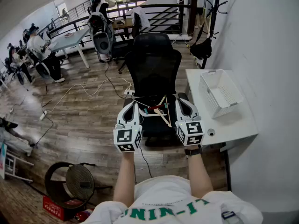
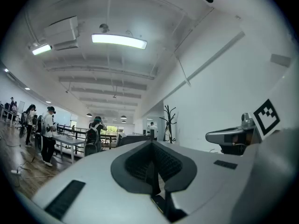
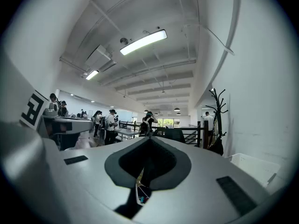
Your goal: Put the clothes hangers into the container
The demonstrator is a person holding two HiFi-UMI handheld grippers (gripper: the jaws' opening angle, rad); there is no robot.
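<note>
Several clothes hangers (image 1: 158, 111), pale and thin, lie on the seat of a black office chair (image 1: 154, 62). The white slotted container (image 1: 220, 92) stands on a white table (image 1: 233, 125) to the right; its rim (image 3: 254, 164) shows low in the right gripper view. My left gripper (image 1: 131, 105) and right gripper (image 1: 183, 101) are held level side by side above the seat's near edge, one on each side of the hangers. Both are shut with nothing between the jaws. In their own views the left gripper (image 2: 152, 146) and right gripper (image 3: 149, 141) point across the room.
A coat rack (image 1: 212, 13) stands by the white wall behind the table. Cables (image 1: 79, 90) trail over the wooden floor on the left. A round dark stand (image 1: 77, 178) sits at lower left. People and desks (image 1: 70, 38) are far back.
</note>
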